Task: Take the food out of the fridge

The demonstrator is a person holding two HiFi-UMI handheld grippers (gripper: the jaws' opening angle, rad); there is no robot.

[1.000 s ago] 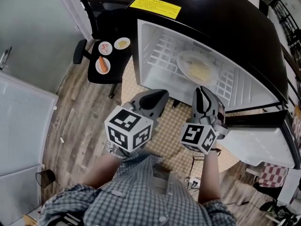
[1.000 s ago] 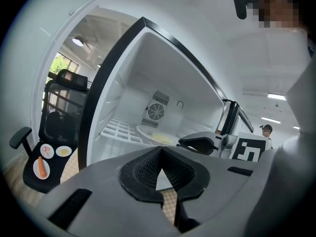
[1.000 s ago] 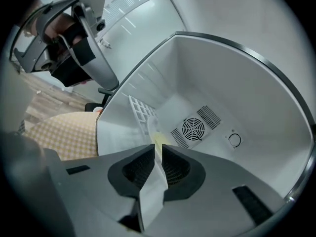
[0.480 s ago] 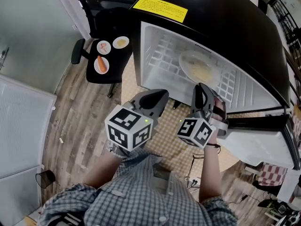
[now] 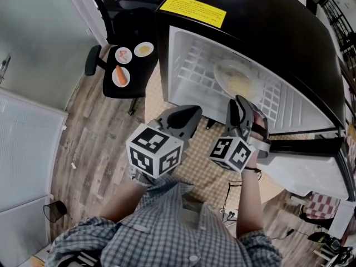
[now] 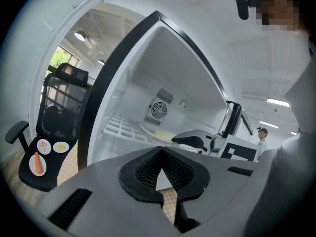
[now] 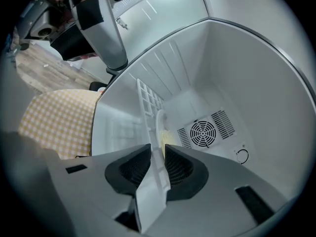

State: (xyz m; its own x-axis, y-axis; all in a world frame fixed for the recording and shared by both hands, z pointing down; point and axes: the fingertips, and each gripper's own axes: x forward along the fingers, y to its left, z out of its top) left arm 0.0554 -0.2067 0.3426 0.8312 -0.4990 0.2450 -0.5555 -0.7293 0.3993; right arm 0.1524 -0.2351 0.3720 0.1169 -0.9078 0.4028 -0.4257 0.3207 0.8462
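A small black fridge (image 5: 250, 15) stands open with a white inside. On its wire shelf (image 5: 194, 65) lies a pale plate of yellowish food (image 5: 236, 79), which also shows in the left gripper view (image 6: 157, 133) and edge-on in the right gripper view (image 7: 159, 125). My right gripper (image 5: 243, 105) is at the fridge's front edge, just short of the plate. Its jaws (image 7: 157, 157) are open by a narrow gap, in which the shelf's white edge shows. My left gripper (image 5: 188, 115) hangs outside the fridge, shut and empty (image 6: 159, 152).
A black office chair (image 5: 133, 90) stands left of the fridge. It carries a plate with a carrot (image 5: 120, 75) and two small plates (image 5: 123, 55) (image 5: 144, 49). The open fridge door (image 5: 311, 166) is at the right. A checkered mat (image 5: 206, 154) lies below. A white cabinet (image 5: 22, 143) is at the left.
My right gripper has edged a little toward the fridge shelf and rolled slightly. The left gripper has hardly moved.
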